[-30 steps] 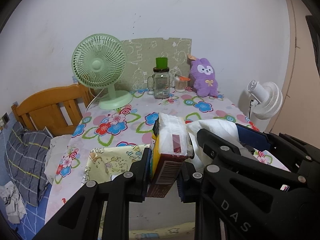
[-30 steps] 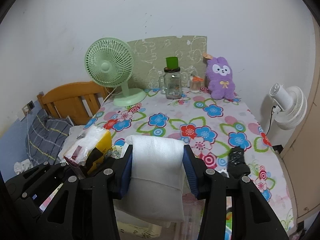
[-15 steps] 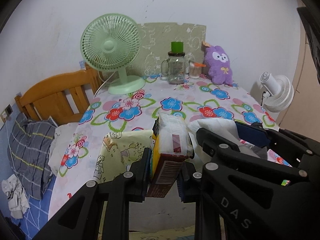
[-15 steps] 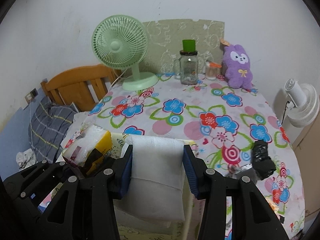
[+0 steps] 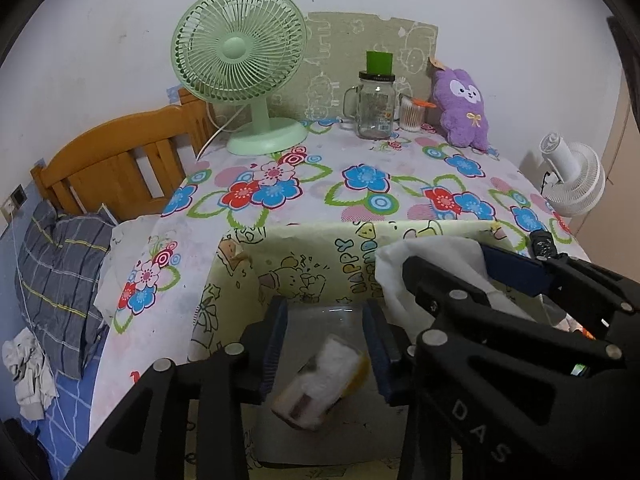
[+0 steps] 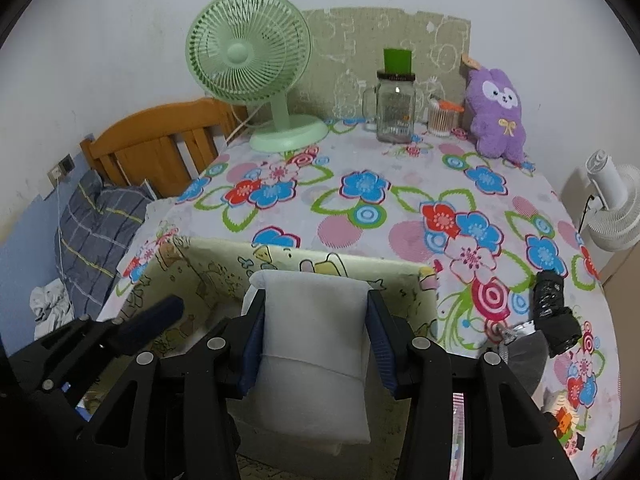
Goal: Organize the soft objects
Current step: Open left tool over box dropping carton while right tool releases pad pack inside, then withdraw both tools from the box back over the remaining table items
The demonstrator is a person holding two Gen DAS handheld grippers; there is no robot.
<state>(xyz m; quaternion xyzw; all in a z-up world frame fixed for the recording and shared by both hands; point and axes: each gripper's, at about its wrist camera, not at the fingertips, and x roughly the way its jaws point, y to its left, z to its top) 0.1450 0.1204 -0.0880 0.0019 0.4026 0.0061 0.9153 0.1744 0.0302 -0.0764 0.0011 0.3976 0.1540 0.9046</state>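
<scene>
While the left gripper (image 5: 325, 346) opens, its tissue pack (image 5: 320, 383) lies loose below the jaws.

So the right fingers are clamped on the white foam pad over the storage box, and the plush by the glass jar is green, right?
Not quite: the plush by the glass jar is purple, as the right wrist view shows. The right fingers do clamp the white foam pad over the storage box.

Even, soft indoor light is cast; edges are bent and vignetted by fisheye; the tissue pack (image 5: 320, 384) is motion-blurred.
</scene>
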